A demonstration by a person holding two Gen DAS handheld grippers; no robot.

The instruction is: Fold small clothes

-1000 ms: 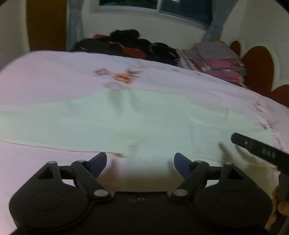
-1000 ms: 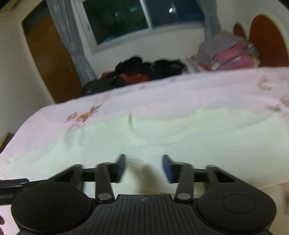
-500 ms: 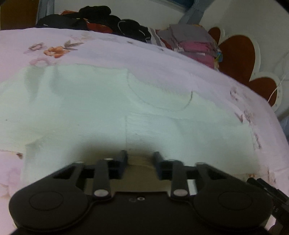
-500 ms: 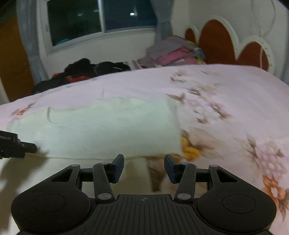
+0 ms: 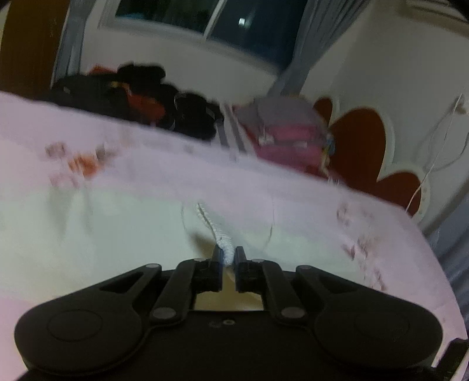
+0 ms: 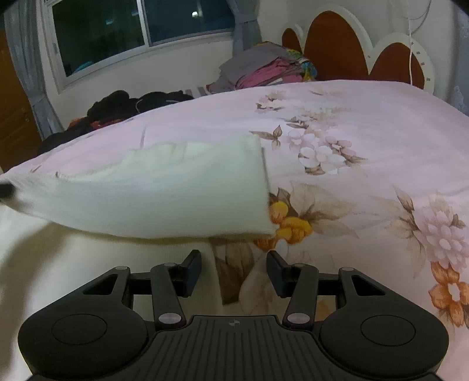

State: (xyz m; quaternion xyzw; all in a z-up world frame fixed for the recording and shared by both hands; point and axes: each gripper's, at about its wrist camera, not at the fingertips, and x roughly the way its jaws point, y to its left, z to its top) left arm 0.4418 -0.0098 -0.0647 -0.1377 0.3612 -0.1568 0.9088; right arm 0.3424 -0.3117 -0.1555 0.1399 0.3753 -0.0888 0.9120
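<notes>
Left wrist: left gripper (image 5: 228,258) pinching garment (image 5: 96,234) hem; thin bite may slip. Right gripper (image 6: 234,265) spread beside garment, empty.

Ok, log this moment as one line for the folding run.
left hand-held gripper: shut on pale garment edge, lifted | right hand-held gripper: open, empty, above floral bedspread | fold: not yet done

Indoor light is dim and warm, and the window (image 6: 140,32) is dark with one small glare spot. The left wrist view is smeared with motion blur below its window (image 5: 205,17); the right wrist view is sharper. Both bend at the edges, with soft shadows on the bedspread (image 6: 366,140) well below the window.
</notes>
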